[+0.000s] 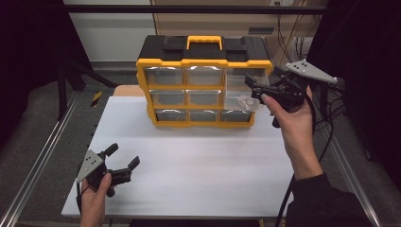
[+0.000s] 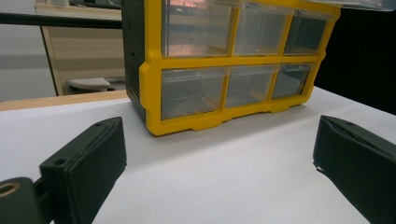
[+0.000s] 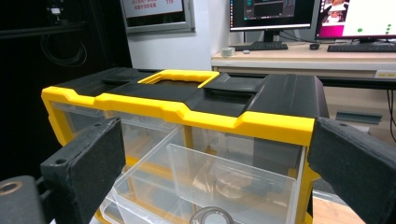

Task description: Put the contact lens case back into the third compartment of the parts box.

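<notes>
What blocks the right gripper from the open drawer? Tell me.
Nothing visible does. The right gripper hangs open just above the pulled-out drawer of the organizer, with only air between its jaws and the drawer's clear walls.

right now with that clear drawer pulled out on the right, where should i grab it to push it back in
Take the pulled-out drawer by its clear front wall, coming from the front, the person's side. It juts from the organizer toward the right hand-held gripper, whose jaws stand open just above it; one jaw inside, one outside that thin upright wall should probably hold.
</notes>
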